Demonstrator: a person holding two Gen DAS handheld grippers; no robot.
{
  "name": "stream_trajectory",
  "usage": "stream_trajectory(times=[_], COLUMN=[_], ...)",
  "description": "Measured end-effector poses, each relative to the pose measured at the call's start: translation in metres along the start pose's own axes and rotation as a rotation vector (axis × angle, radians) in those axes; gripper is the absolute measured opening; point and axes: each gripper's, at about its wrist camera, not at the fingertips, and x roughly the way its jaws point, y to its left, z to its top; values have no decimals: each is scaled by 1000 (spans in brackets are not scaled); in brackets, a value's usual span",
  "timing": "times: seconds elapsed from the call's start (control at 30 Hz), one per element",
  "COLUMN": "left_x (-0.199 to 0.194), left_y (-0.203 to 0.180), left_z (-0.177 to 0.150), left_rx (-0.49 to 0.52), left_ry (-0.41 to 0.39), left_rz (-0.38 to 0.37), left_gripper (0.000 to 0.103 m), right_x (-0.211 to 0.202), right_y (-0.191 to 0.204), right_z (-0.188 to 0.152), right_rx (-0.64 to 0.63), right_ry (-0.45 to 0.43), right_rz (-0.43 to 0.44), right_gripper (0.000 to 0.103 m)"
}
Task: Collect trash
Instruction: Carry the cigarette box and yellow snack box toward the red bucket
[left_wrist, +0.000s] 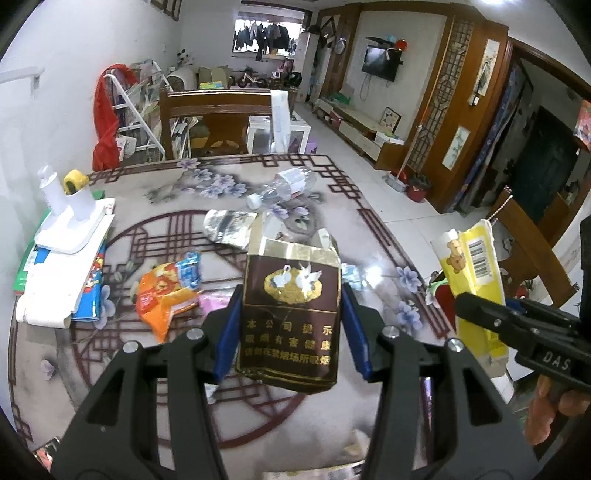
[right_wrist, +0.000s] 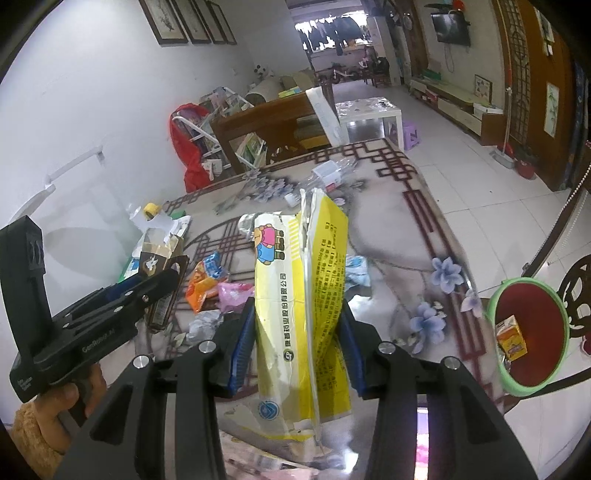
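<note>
Item one: we hold a brown cigarette pack (left_wrist: 291, 314), torn open at the top, upright between the blue fingers (left_wrist: 227, 332) of the left gripper (left_wrist: 290, 314); the pads press both its sides, lifting it above the desk (left_wrist: 369, 221).

Item two: we hold a torn yellow carton (right_wrist: 303, 295) with a cartoon bear, upright and clamped between the fingers of the right gripper (right_wrist: 299, 328); it too hangs clear of the desk.

Views: the left wrist view shows the yellow carton at its right edge, in the other gripper; only the right wrist view shows a red bin with a green rim (right_wrist: 528, 332) beside the desk's right edge, with a small orange box (right_wrist: 511, 341) inside, and the hand (right_wrist: 62, 398) on the left gripper's handle.

Remaining on the desk: an orange snack wrapper (left_wrist: 166, 295) and a pink wrapper (right_wrist: 234, 291) near the middle; a crumpled silver wrapper (left_wrist: 229, 227) beyond them; a clear plastic bottle (left_wrist: 284, 186) lying on its side toward the far edge; a white stand (left_wrist: 72, 221) on stacked books and papers at the left edge; a wooden chair (left_wrist: 218, 114) stands behind the far edge.
</note>
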Motion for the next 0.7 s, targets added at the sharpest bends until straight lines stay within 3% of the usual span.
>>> stream_trajectory(times=[0.3,0.7], left_x=[7,18], left_y=[-44,-97], left_z=[19,30], left_rx=[3,48], left_ry=[-45,-46], left_rz=[21,26], left_gripper=[48,48], right_x=[-21,-35], right_y=[-48,-108], right_z=[23,23], right_rx=[-9,46], right_ry=[-37,-38], right_rz=[0,-7], right_gripper=[42,42])
